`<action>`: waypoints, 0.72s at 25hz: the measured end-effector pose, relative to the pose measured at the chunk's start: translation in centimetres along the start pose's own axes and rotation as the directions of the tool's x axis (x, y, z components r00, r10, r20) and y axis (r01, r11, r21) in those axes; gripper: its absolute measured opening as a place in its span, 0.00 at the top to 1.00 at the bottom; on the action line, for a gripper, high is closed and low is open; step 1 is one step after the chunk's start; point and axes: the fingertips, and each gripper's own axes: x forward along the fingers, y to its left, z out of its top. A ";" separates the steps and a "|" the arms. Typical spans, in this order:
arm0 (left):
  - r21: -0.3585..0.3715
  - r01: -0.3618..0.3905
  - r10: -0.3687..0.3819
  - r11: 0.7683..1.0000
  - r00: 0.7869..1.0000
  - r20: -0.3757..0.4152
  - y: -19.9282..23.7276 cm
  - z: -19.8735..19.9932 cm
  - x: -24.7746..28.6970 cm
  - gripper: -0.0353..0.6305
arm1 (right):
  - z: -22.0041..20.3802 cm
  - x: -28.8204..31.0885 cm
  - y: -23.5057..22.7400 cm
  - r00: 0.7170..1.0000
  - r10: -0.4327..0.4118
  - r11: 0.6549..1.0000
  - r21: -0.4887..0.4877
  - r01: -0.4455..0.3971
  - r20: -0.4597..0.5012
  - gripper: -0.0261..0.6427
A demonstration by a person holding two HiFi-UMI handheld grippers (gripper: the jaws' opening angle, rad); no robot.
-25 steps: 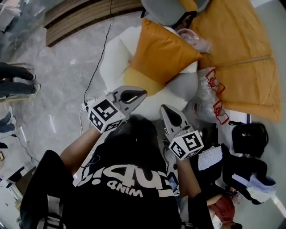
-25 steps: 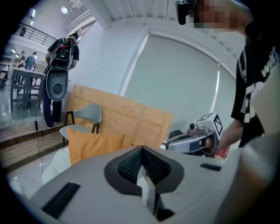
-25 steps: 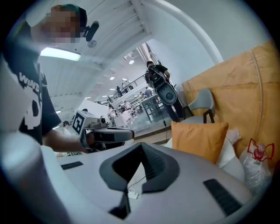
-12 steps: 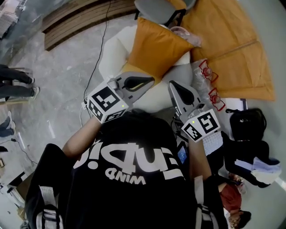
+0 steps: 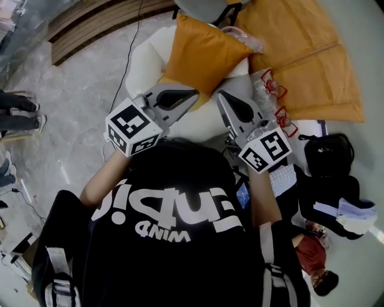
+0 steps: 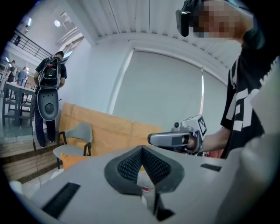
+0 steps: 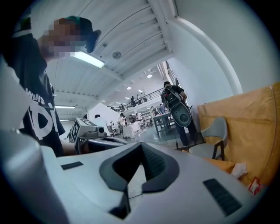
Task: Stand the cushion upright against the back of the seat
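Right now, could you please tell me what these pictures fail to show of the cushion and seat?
Head view: the left gripper hides part of the cushion; the top edge cuts off the grey chair.
Left gripper view: its body hides most of the cushion and seat.

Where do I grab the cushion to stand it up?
Probably take the cushion by its near edge, toward each corner, coming from the person's side. It is plump mid-panel and thin at the edges, and that edge faces the left tongs and right tongs, both shut.

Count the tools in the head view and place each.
2. The left tool is left of centre, below the orange cushion; the right tool is beside it, to its right.
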 end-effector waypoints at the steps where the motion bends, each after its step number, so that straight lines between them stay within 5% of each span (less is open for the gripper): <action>1: 0.000 -0.001 0.001 1.000 1.000 0.000 0.1 -0.1 0.0 0.94 | -0.1 0.0 -0.1 1.000 -0.003 1.000 0.001 0.003 -0.001 0.93; 18: -0.017 -0.001 0.001 1.000 1.000 -0.006 0.2 -0.3 -0.1 0.94 | -1.0 -0.2 -0.6 1.000 -0.025 1.000 0.018 0.026 -0.014 0.93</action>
